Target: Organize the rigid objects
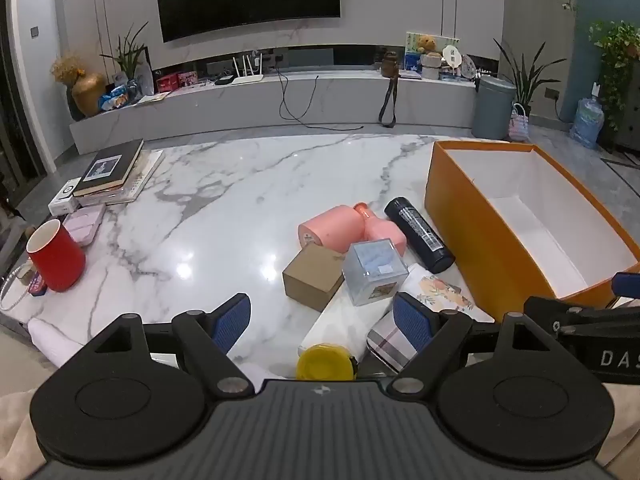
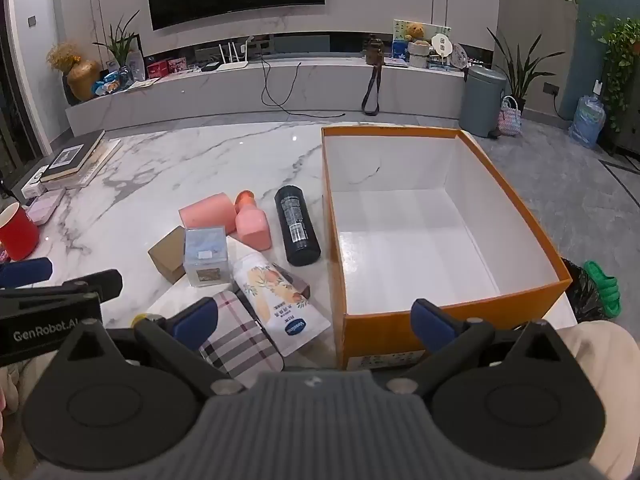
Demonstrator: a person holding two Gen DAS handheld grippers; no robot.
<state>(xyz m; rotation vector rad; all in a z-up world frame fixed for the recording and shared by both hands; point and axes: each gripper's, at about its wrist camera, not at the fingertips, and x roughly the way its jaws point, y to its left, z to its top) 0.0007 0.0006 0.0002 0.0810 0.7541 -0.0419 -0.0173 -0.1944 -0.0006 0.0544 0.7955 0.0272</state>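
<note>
A loose heap of rigid items lies on the white marble table [image 1: 208,216], just left of the open orange cardboard box with a white inside [image 2: 440,216]. In the heap, a black cylindrical bottle [image 2: 297,226] lies on its side nearest the box; left of it lie a pink bottle with an orange cap [image 2: 252,224] and a pink cylinder [image 2: 208,212]. Nearer sit a clear plastic cube [image 2: 206,258] and a brown cardboard box [image 2: 168,254] touching it on the left. A white pouch printed with fruit [image 2: 276,300] and a checked plaid case [image 2: 240,340] lie at the near edge.

The left gripper [image 1: 322,322] hovers over the near side of the heap with its blue-padded jaws spread wide, holding nothing. The right gripper [image 2: 316,320] hangs over the near left corner of the orange box, jaws equally wide and empty.

Only the left wrist view shows a yellow round lid [image 1: 326,362] between the left gripper's fingers, at the table's near edge. It also shows all of the red cup [image 1: 56,256] at far left and the stack of books [image 1: 116,172] beyond it. Only the right wrist view shows the whole floor of the box, which is bare, and a green slipper [image 2: 604,286] on the floor to the right.
</note>
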